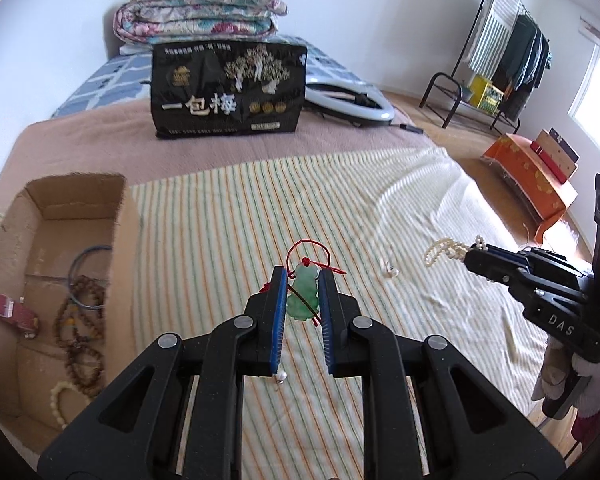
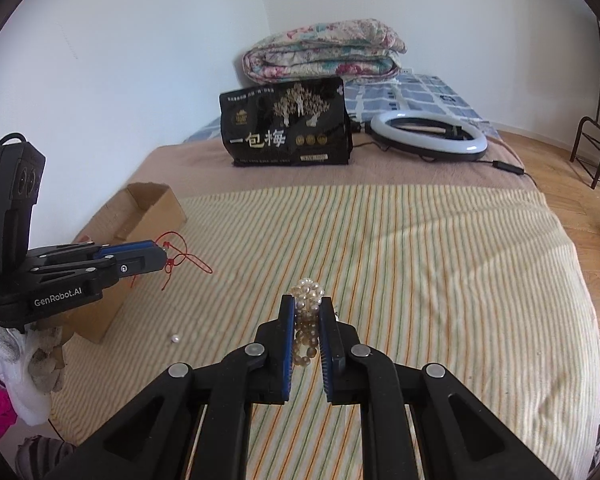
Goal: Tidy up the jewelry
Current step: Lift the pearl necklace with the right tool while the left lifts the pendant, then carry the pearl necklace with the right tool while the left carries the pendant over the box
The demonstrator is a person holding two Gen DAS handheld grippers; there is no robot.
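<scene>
Your left gripper is almost closed and pinches a green jade pendant on a red cord. It hangs in the air above the striped blanket. Your right gripper is almost closed too, and it squeezes a bunch of pearl beads between its blue pads. The pearls are up off the blanket as well. A cardboard box sits on the bed to the left of the pendant. Inside it lie brown bead strings, a thin blue ring, a pale bead loop and a small red thing. One loose pearl lies on the blanket near the box.
</scene>
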